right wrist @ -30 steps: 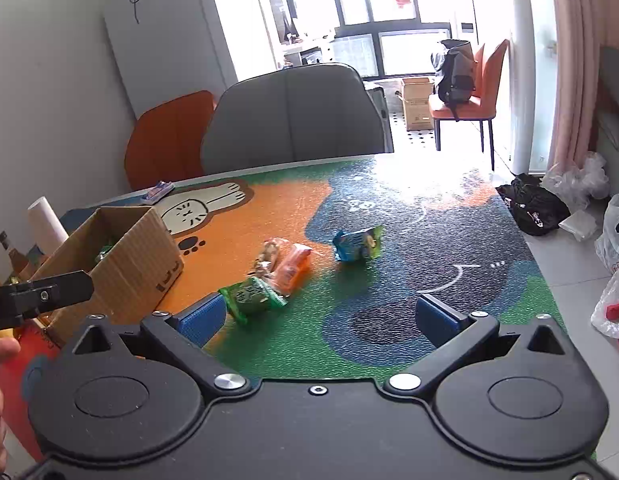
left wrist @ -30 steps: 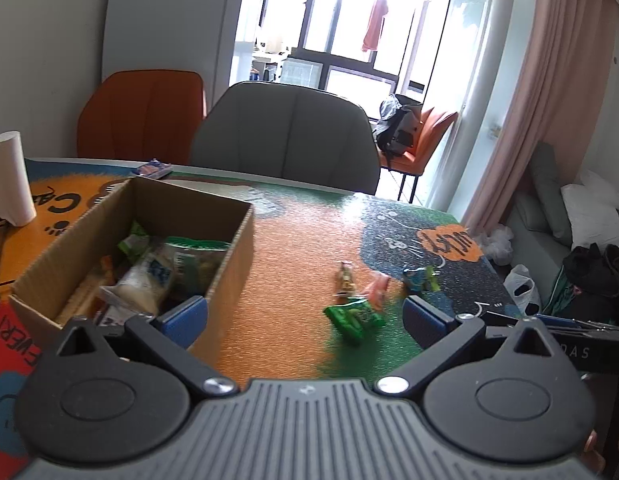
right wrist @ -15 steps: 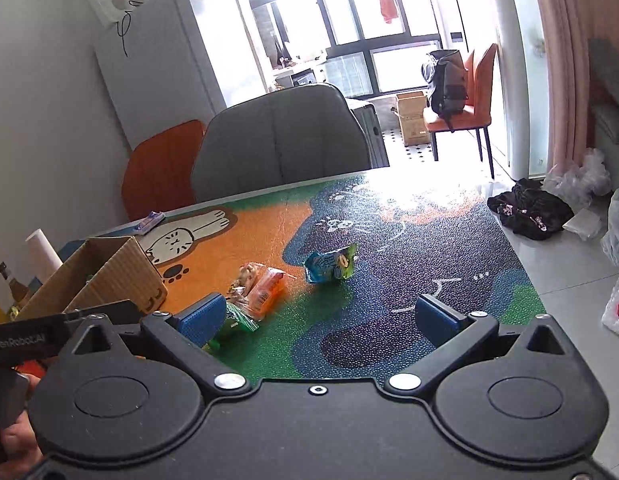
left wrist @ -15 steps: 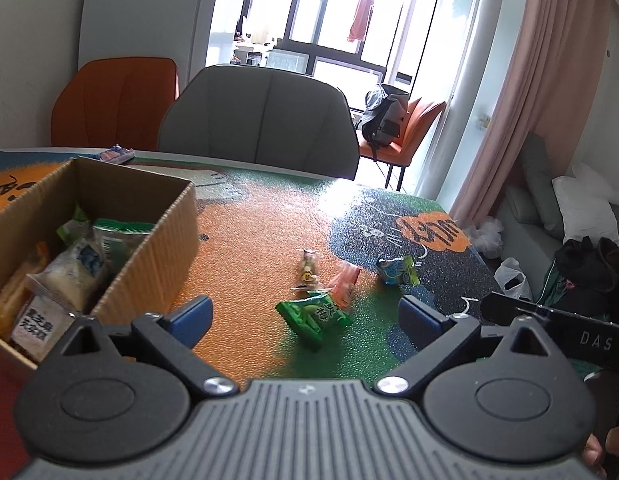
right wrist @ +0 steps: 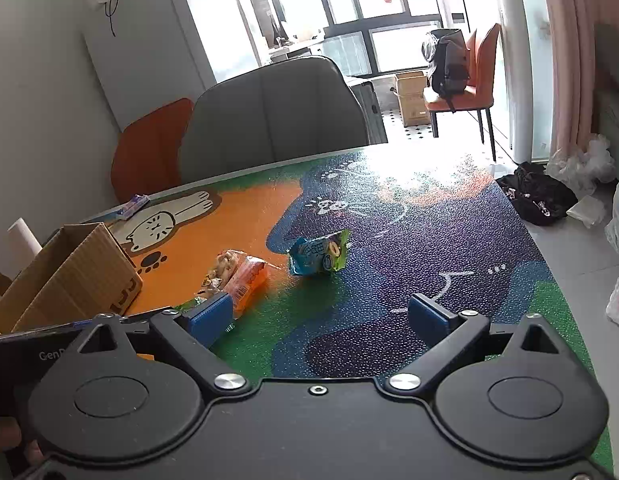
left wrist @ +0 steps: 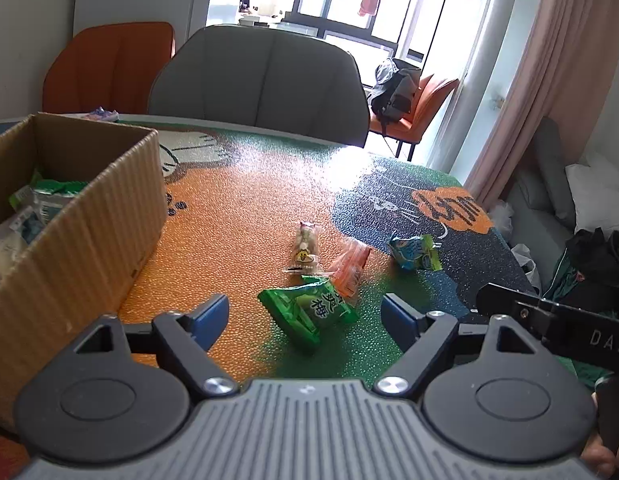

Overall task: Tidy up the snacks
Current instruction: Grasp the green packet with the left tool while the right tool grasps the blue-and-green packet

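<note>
Left gripper [left wrist: 305,314], jaws just narrowing, frames the untouched green packet [left wrist: 309,306].

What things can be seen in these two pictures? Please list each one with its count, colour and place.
cardboard box: 1, brown, left on the table, snack packets inside
green packet: 1, on the mat, between the left claw's fingers, untouched
orange packet: 1, just behind the green packet
clear packet: 1, beside the orange packet
blue packet: 1, blue and green, apart, right of the others
table mat: 1, orange, green, dark blue
grey chair: 1, behind the table
orange chairs: 2, one beside the grey chair, one by the window
backpack: 1, dark, on the window chair
left claw: 1, open, has been closing
right claw: 1, open, empty, has been closing
</note>
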Action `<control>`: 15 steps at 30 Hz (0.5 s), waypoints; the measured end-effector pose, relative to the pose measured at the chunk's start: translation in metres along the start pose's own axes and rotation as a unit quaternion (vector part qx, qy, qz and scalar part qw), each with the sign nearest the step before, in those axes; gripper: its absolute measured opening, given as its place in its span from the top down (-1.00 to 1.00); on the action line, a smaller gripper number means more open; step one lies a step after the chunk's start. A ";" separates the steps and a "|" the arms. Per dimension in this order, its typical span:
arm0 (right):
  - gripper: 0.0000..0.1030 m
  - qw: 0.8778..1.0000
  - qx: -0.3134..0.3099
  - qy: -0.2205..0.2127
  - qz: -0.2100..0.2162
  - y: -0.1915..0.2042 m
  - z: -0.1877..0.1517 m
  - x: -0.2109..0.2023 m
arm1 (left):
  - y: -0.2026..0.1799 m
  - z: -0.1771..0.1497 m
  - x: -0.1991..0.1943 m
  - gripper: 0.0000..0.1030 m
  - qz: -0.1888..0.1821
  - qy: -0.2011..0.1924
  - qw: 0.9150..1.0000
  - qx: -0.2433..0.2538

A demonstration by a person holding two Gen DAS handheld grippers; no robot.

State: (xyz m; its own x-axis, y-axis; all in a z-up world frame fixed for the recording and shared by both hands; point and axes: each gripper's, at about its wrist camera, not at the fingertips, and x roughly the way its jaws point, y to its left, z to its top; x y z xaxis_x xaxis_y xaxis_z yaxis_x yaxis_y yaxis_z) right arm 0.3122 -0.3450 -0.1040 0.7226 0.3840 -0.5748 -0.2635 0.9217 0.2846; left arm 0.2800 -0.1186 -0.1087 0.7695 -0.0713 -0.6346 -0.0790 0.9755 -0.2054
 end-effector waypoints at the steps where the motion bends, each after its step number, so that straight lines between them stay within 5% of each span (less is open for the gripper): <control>1: -0.83 1.000 0.001 0.002 0.001 -0.001 0.001 0.003 | 0.000 0.000 0.004 -0.57 0.000 0.002 1.000 -0.001; 7: -0.75 1.000 0.003 0.017 0.006 -0.003 0.005 0.021 | 0.004 0.000 0.030 -0.18 -0.006 0.032 0.999 -0.023; 12: -0.68 1.000 -0.003 0.024 0.009 -0.002 0.010 0.035 | 0.010 0.000 0.037 0.41 -0.016 0.038 0.998 -0.038; 15: -0.61 1.000 -0.009 0.028 0.003 -0.001 0.014 0.046 | 0.010 0.004 0.029 0.45 -0.012 0.031 0.999 -0.036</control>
State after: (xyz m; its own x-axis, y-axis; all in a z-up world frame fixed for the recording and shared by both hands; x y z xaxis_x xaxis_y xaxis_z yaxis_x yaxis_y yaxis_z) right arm 0.3544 -0.3291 -0.1203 0.6847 0.3917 -0.6146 -0.2794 0.9200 0.2750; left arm 0.3043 -0.1103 -0.1259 0.7309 -0.1100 -0.6735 -0.1074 0.9561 -0.2727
